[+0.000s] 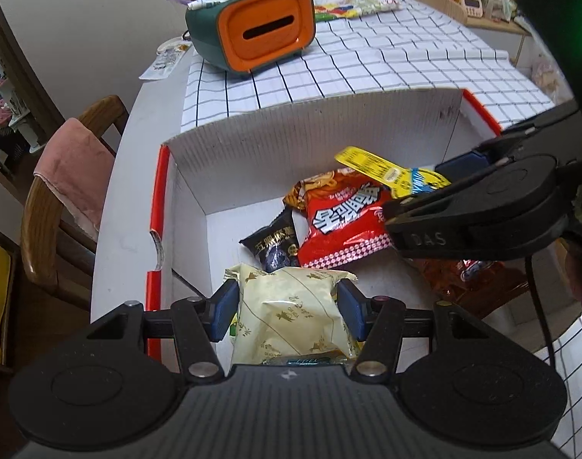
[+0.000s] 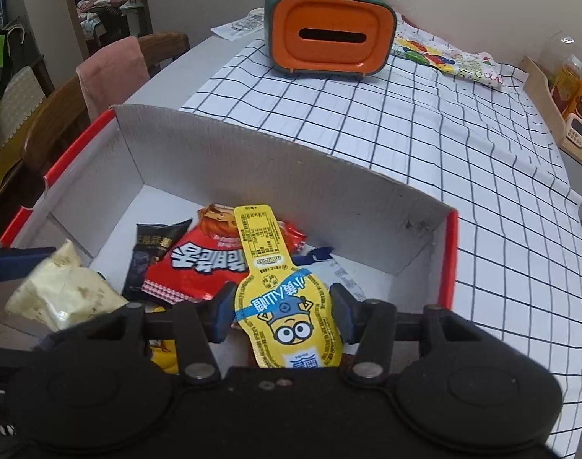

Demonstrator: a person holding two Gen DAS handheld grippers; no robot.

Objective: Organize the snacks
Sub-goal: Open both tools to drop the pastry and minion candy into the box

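Note:
A white cardboard box (image 1: 252, 145) (image 2: 252, 164) with red edges sits on the table. Inside lie a red snack bag (image 1: 344, 225) (image 2: 203, 264) and a small black packet (image 1: 273, 244) (image 2: 149, 256). My left gripper (image 1: 287, 306) is shut on a cream snack packet (image 1: 291, 313) (image 2: 61, 290), held over the box's near left part. My right gripper (image 2: 281, 311) (image 1: 455, 191) is shut on a yellow cartoon-printed snack pack (image 2: 287, 302) (image 1: 382, 170), hanging above the red bag. A white-and-blue packet (image 2: 340, 271) peeks out under the yellow pack.
A green and orange tissue box (image 1: 260, 26) (image 2: 329, 30) stands at the back of the checked tablecloth (image 1: 405, 65) (image 2: 444, 145). A chair with a pink towel (image 1: 73, 168) (image 2: 111, 69) stands to the left. A wooden rack with jars (image 2: 558, 95) is at right. A colourful bag (image 2: 444, 57) lies behind.

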